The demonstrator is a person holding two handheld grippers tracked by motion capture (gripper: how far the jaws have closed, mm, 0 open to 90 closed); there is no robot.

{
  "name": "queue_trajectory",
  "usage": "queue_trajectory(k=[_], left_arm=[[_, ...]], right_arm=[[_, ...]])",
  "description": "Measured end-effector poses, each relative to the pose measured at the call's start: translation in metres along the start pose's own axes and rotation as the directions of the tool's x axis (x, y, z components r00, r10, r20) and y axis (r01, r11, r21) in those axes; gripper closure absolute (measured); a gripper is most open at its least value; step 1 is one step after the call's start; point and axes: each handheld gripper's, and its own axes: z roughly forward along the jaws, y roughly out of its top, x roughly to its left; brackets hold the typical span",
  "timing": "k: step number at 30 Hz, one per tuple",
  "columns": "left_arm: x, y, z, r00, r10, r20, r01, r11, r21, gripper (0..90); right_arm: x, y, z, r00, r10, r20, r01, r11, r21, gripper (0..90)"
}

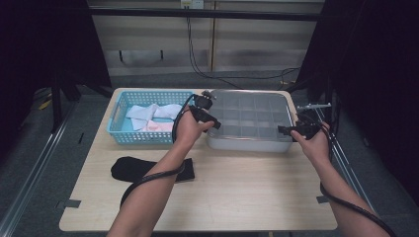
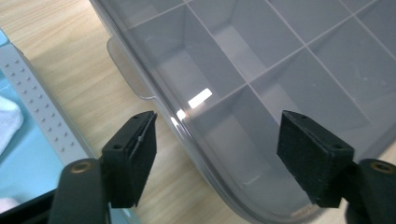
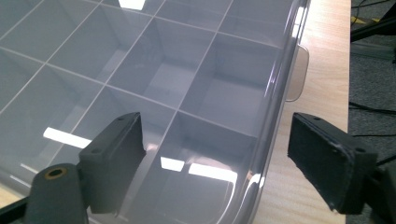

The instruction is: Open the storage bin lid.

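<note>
While both hands hover at the lidded compartment box (image 1: 249,121), left gripper (image 2: 217,154) jaws apart astride its edge, right gripper (image 3: 215,163) likewise released.

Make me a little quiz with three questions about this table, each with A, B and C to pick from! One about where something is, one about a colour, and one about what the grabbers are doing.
1. Where does the black sock lie?
A. inside the basket
B. on the table in front of the basket
C. on top of the clear lid

2. What colour is the basket?
A. light blue
B. red
C. yellow

3. How do the jaws of the left hand-held gripper stand?
A. shut tight on a sock
B. shut with nothing between them
C. open, over the edge of the clear lid

Answers:
1. B, the high view shows it flat on the wooden table, nearer the person than the basket.
2. A, its latticed walls are light blue.
3. C, the left gripper view shows a wide gap between the jaws, with the lid's rim below it.
</note>
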Motion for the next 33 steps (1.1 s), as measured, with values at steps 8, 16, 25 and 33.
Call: queue_trajectory(k=[8,16,25,33], left_arm=[[0.003,0.006,0.007,0.9994,-0.034,0.010,0.034,0.9994,0.005,23.0],[0.003,0.008,0.010,0.9992,-0.040,0.003,0.040,0.9990,0.022,16.9],[0.005,0.007,0.011,0.9968,-0.075,0.027,0.075,0.9969,0.026,17.3],[0.007,0.009,0.014,0.9965,-0.080,0.024,0.080,0.9967,0.019,15.2]], right_arm=[[-0.009,0.002,0.009,0.9974,0.051,-0.051,-0.051,0.9987,-0.004,14.5],[-0.014,0.005,0.015,0.9921,0.078,-0.098,-0.079,0.9969,-0.006,14.3],[-0.015,0.005,0.017,0.9911,0.086,-0.101,-0.087,0.9962,-0.007,14.3],[-0.017,0.005,0.019,0.9880,0.104,-0.114,-0.105,0.9944,-0.008,13.7]])
